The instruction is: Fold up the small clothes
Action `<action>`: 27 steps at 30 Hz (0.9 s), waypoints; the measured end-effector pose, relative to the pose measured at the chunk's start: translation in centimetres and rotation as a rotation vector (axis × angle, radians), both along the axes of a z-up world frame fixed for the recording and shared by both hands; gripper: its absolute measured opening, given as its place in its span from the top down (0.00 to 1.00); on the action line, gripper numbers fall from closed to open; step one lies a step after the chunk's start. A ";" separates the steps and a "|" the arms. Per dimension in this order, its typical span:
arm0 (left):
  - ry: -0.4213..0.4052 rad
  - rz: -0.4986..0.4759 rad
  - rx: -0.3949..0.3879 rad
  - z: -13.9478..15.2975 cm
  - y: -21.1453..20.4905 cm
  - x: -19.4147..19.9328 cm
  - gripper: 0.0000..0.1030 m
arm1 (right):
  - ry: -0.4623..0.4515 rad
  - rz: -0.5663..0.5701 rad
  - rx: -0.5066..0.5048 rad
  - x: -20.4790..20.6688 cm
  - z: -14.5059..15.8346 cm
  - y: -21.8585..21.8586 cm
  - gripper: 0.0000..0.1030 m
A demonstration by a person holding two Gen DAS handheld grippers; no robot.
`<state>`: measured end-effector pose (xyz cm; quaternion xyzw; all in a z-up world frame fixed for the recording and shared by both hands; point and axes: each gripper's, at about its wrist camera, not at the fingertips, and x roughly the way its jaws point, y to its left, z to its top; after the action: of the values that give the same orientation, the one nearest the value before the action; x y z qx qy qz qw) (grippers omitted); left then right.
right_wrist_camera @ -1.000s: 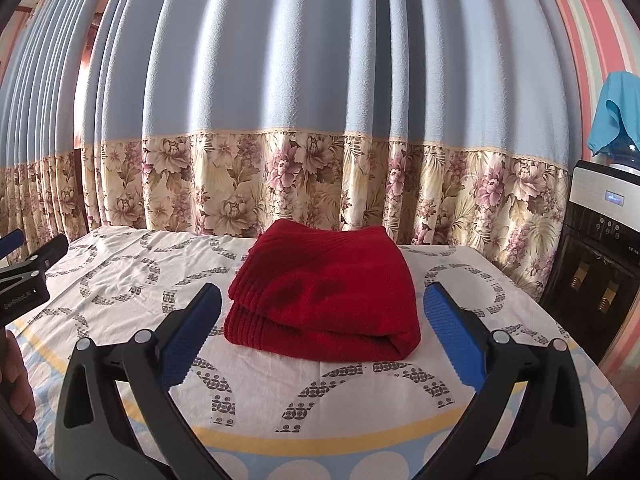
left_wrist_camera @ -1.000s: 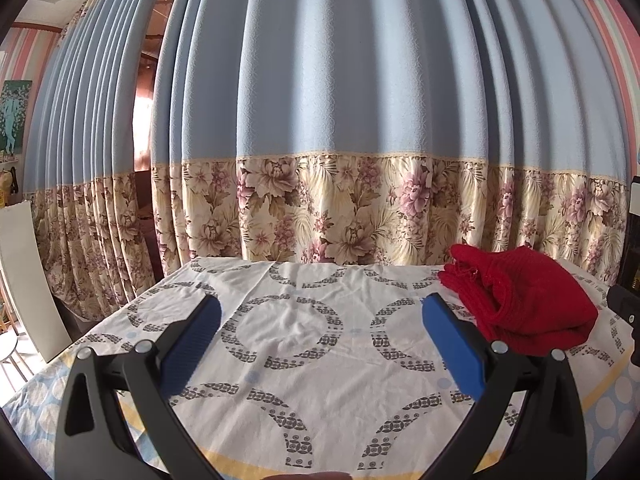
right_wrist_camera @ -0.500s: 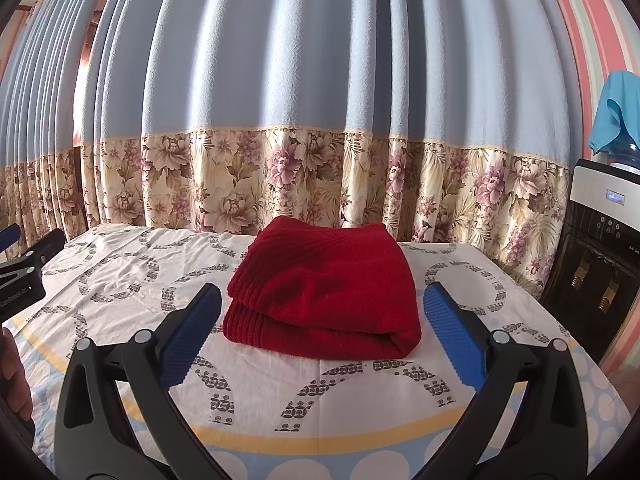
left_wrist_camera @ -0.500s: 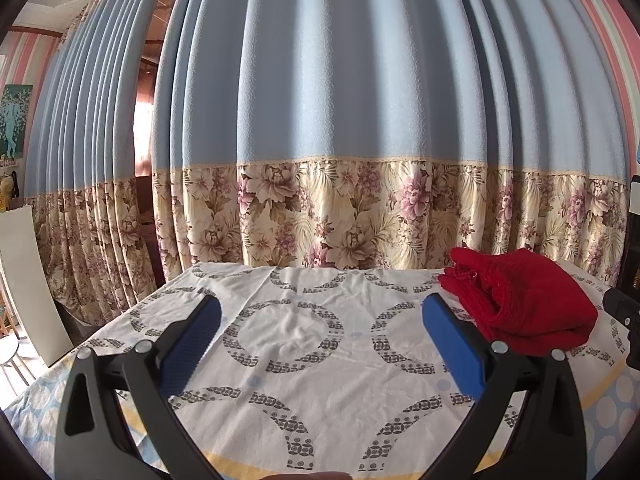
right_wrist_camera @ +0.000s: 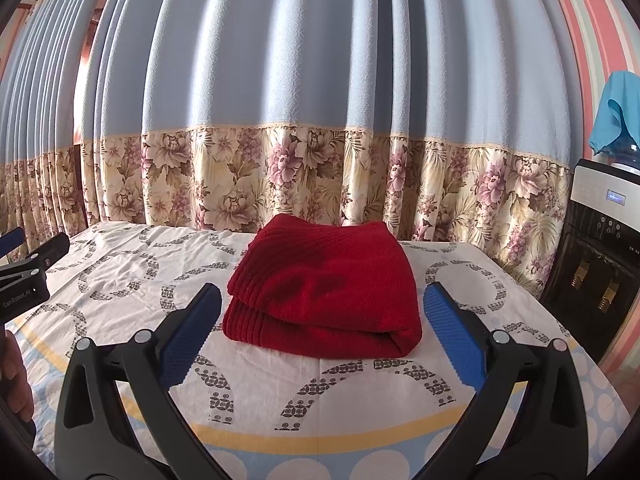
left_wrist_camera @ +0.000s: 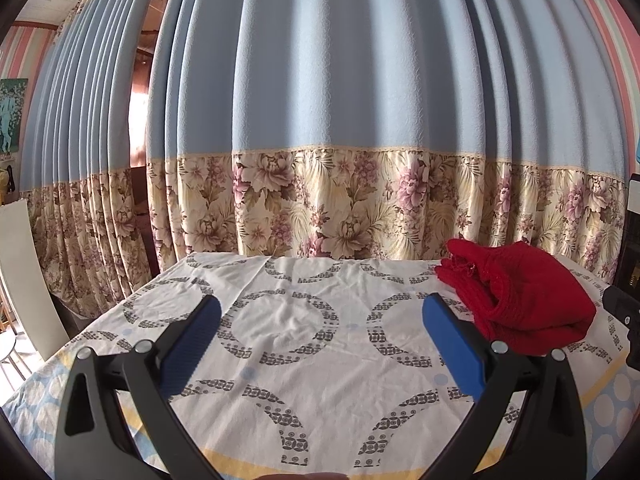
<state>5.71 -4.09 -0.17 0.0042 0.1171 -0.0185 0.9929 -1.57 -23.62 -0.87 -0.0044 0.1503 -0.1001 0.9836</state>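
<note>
One red knit (right_wrist_camera: 324, 284) lies folded on the table (right_wrist_camera: 120, 276), ahead of the right tool (right_wrist_camera: 322, 334) and apart from the left tool (left_wrist_camera: 320, 336), both spread empty; judged soft, light, limp, best pinched at its layered front edge.

Folded sweater (right_wrist_camera: 324, 286) lies on tabletop (right_wrist_camera: 120, 276), toward its right end. Curtain (right_wrist_camera: 320, 120) hangs behind tabletop. Water dispenser (right_wrist_camera: 592, 248) stands right of tabletop.
</note>
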 end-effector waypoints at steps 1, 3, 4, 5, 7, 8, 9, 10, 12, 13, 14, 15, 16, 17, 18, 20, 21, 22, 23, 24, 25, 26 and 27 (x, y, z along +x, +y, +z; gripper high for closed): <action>-0.003 0.002 0.002 0.0 0.0 0.0 0.02 | 0.001 0.000 0.001 0.0 0.0 0.0 0.03; -0.007 0.005 0.000 0.0 0.0 -0.1 0.02 | -0.001 0.001 0.002 0.0 0.0 0.1 0.03; -0.006 0.006 -0.001 0.0 0.1 -0.1 0.02 | -0.001 -0.001 0.001 0.0 0.0 0.0 0.03; -0.003 0.005 -0.003 0.1 0.1 0.0 0.02 | -0.001 -0.001 0.000 0.0 -0.1 0.0 0.03; 0.002 0.005 -0.002 0.1 0.1 0.1 0.02 | 0.002 0.001 0.003 0.1 -0.2 0.0 0.03; 0.003 0.005 -0.002 0.0 0.1 0.1 0.02 | 0.002 0.001 0.002 0.1 -0.2 0.1 0.03; 0.003 0.005 -0.003 0.0 0.1 0.1 0.02 | 0.001 0.001 0.002 0.1 -0.2 0.0 0.03; 0.003 0.003 -0.005 0.1 0.1 0.1 0.02 | 0.002 0.002 0.004 0.1 -0.2 0.0 0.03; -0.002 0.005 -0.005 0.1 0.1 0.1 0.02 | 0.004 0.003 0.007 0.1 -0.3 0.0 0.03; -0.004 0.003 -0.004 0.1 0.1 0.0 0.02 | 0.005 0.003 0.007 0.1 -0.4 0.0 0.03; -0.005 0.001 0.000 0.0 0.0 0.0 0.02 | 0.004 0.003 0.006 0.1 -0.3 0.0 0.03; -0.006 0.003 0.003 0.0 -0.1 0.0 0.02 | 0.003 0.003 0.006 0.1 -0.3 0.0 0.03; -0.007 0.003 0.004 0.0 -0.1 0.0 0.02 | 0.004 0.003 0.006 0.1 -0.3 0.0 0.03; -0.008 0.001 0.007 0.0 -0.2 -0.1 0.02 | 0.005 0.004 0.005 0.2 -0.4 0.0 0.03; -0.008 0.002 0.010 0.0 -0.3 -0.1 0.02 | 0.005 0.005 0.005 0.1 -0.4 0.0 0.03; -0.009 -0.001 0.011 -0.1 -0.3 -0.1 0.02 | 0.004 0.002 0.006 0.1 -0.3 0.1 0.03; -0.009 0.000 0.011 0.0 -0.3 -0.1 0.02 | 0.004 0.002 0.006 0.1 -0.3 0.1 0.03; -0.010 0.001 0.013 -0.1 -0.4 -0.1 0.02 | 0.004 0.002 0.007 0.1 -0.3 0.1 0.03; -0.010 0.001 0.014 -0.1 -0.4 -0.1 0.02 | 0.006 0.002 0.009 0.2 -0.4 0.1 0.03; -0.009 0.001 0.013 0.0 -0.4 -0.1 0.02 | 0.004 0.003 0.008 0.1 -0.3 0.1 0.03; -0.007 0.001 0.014 -0.1 -0.4 -0.1 0.02 | 0.004 0.003 0.007 0.1 -0.4 0.1 0.03; -0.008 0.000 0.012 0.0 -0.4 -0.1 0.02 | 0.005 0.004 0.006 0.2 -0.3 0.1 0.03; -0.007 -0.001 0.011 0.0 -0.4 -0.1 0.02 | 0.005 0.003 0.006 0.1 -0.3 0.1 0.03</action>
<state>5.57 -4.50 -0.21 0.0096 0.1138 -0.0184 0.9933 -1.42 -23.55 -1.20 -0.0020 0.1531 -0.0983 0.9833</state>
